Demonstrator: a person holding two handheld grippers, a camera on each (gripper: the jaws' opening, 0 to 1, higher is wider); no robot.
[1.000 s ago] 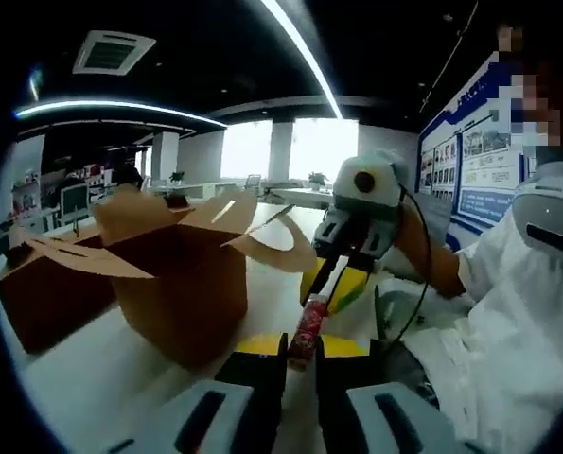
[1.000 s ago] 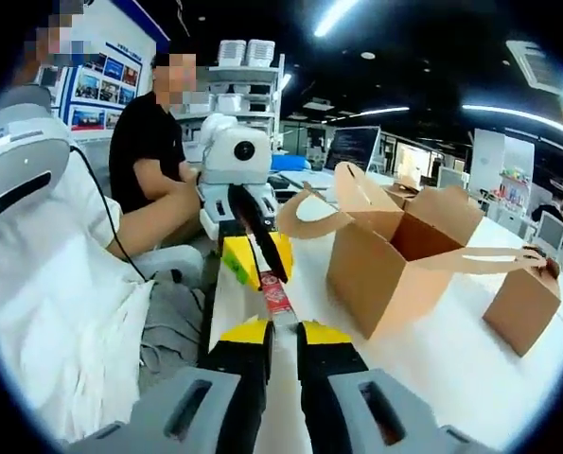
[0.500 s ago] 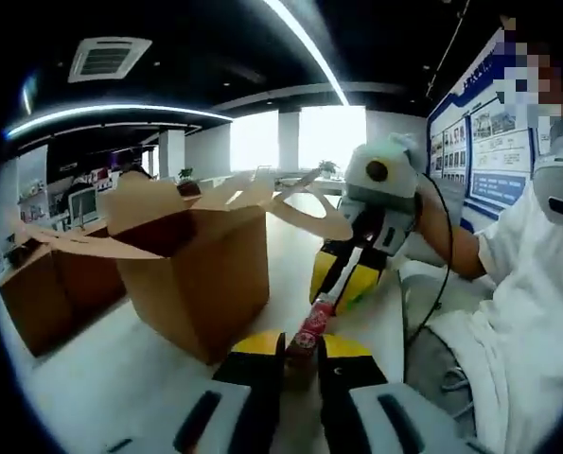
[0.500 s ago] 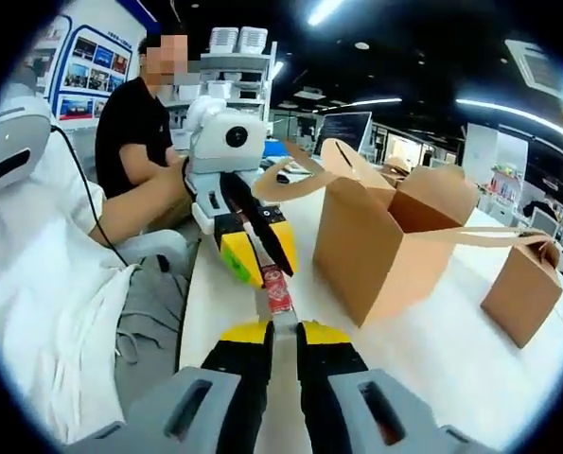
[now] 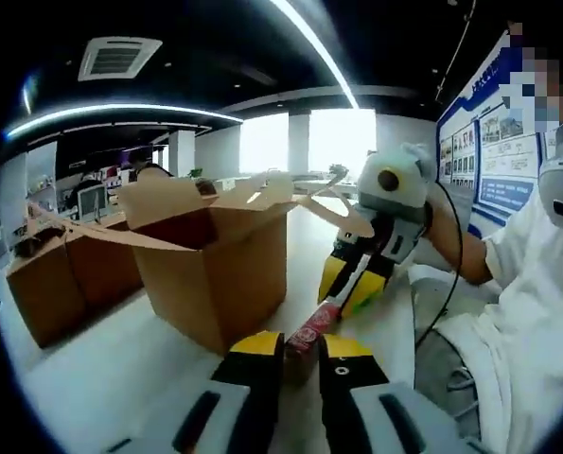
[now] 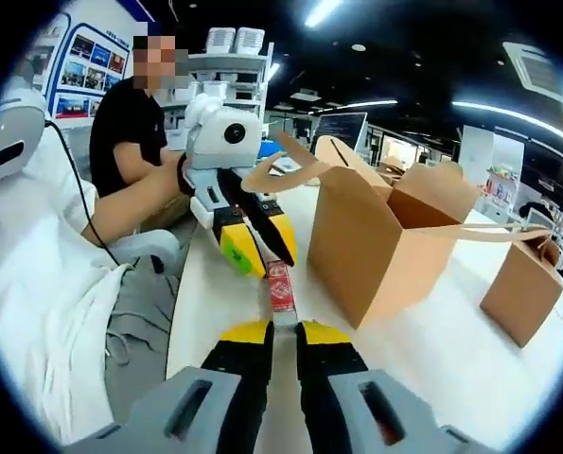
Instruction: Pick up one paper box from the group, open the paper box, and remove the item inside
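While both tools face each other above the white desk [image 5: 120, 378], each has its jaws closed on one end of the same red packet [image 5: 311, 328], which spans the gap between them just beside the opened paper box [image 5: 215, 274]. In the left gripper view, the left hand-held gripper [image 5: 300, 352] clamps the near end of the packet, and the right hand-held gripper [image 5: 354, 284] comes in from the right, tilted down, held by a bare forearm emerging from a white sleeve [image 5: 527, 331]. In the right gripper view, the right hand-held gripper [image 6: 272, 333] pinches the packet's near end, with the left hand-held gripper [image 6: 262, 248] opposite it. A second brown box [image 6: 518, 288] sits farther along the desk.
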